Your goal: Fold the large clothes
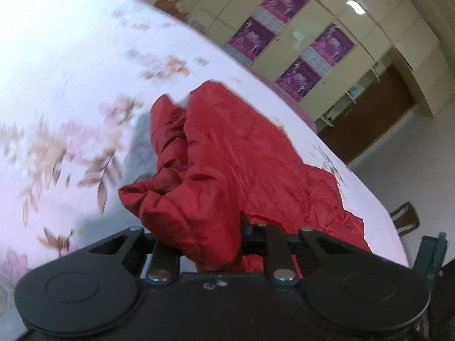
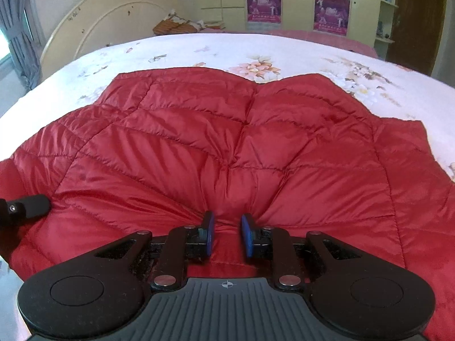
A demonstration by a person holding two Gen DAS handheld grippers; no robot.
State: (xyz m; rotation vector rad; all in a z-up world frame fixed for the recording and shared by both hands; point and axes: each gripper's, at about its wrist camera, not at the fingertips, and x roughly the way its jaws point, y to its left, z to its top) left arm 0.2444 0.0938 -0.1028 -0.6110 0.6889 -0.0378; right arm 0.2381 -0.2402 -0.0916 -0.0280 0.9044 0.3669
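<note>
The red quilted jacket (image 2: 227, 142) is lying spread across the floral bed (image 2: 199, 51), the left gripper (image 1: 199, 244) clamping a bunched fold at its 12 o'clock for lifting over, the right gripper (image 2: 227, 234) pressing parted, apparently anchoring.

The big red quilted jacket (image 2: 241, 142) lay spread flat on the bed, puffy and wrinkled, with one end (image 1: 193, 199) bunched up and lifted off the sheet.
</note>
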